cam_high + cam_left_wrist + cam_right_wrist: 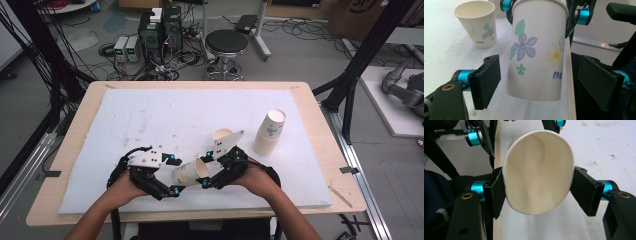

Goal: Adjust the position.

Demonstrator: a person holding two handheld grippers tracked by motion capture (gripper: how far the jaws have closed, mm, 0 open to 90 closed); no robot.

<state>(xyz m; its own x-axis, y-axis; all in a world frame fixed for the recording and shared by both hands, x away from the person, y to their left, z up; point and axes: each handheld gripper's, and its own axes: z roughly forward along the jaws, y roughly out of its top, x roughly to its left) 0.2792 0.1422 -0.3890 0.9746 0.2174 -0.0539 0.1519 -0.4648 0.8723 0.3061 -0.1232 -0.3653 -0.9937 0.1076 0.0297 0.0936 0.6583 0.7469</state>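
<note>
Right tool (pixel 537 192) clamped on paper cup (pixel 190 172) rim, cup tipped, base toward left tool (pixel 539 82); its pads apart, straddling cup unpressed.

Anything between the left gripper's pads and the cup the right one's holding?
Nothing visible. The flowered cup hangs between the left gripper pads with a gap on each side; the right gripper squeezes its rim. The other cup stands farther off.
</note>
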